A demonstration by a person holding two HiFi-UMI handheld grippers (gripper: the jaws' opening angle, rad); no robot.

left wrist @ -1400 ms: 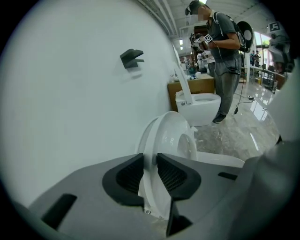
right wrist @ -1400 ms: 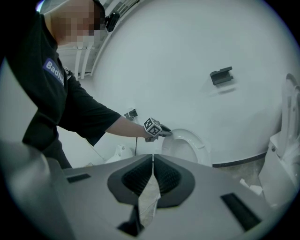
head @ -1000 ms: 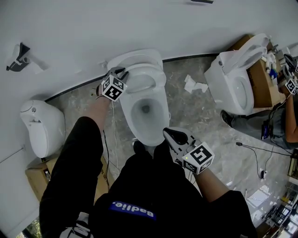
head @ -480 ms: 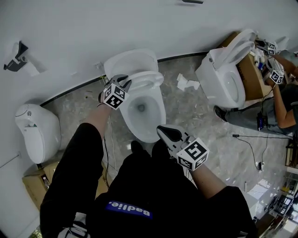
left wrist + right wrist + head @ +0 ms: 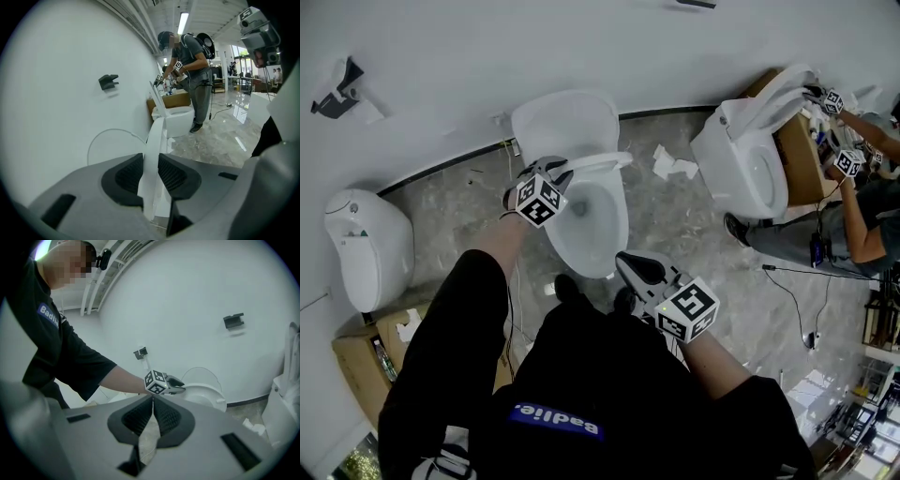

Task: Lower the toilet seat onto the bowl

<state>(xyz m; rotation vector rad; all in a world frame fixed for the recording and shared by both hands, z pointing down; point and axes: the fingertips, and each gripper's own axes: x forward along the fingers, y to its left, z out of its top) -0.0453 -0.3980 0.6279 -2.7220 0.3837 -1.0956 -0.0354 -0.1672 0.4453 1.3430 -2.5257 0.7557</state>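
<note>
A white toilet (image 5: 581,230) stands against the wall with its lid (image 5: 562,120) upright. Its seat (image 5: 605,161) hangs partway down, tilted over the bowl. My left gripper (image 5: 555,170) grips the seat's left rim. In the left gripper view the seat's thin white edge (image 5: 152,154) runs between both pads; the jaws (image 5: 151,180) are opening slightly while still touching it. My right gripper (image 5: 628,263) hovers in front of the bowl near my legs, shut with nothing in it. In the right gripper view its pads meet (image 5: 152,405), facing the toilet (image 5: 206,397) and the left gripper (image 5: 180,389).
A second toilet (image 5: 745,164) stands at the right, with another person (image 5: 853,225) working on it. A white unit (image 5: 366,244) and a cardboard box (image 5: 370,352) sit at the left. Crumpled paper (image 5: 670,164) and a cable (image 5: 797,281) lie on the marble floor.
The seat has swung away from the lid and down towards the bowl, with my left gripper moving down and towards me. The right gripper has barely moved.
</note>
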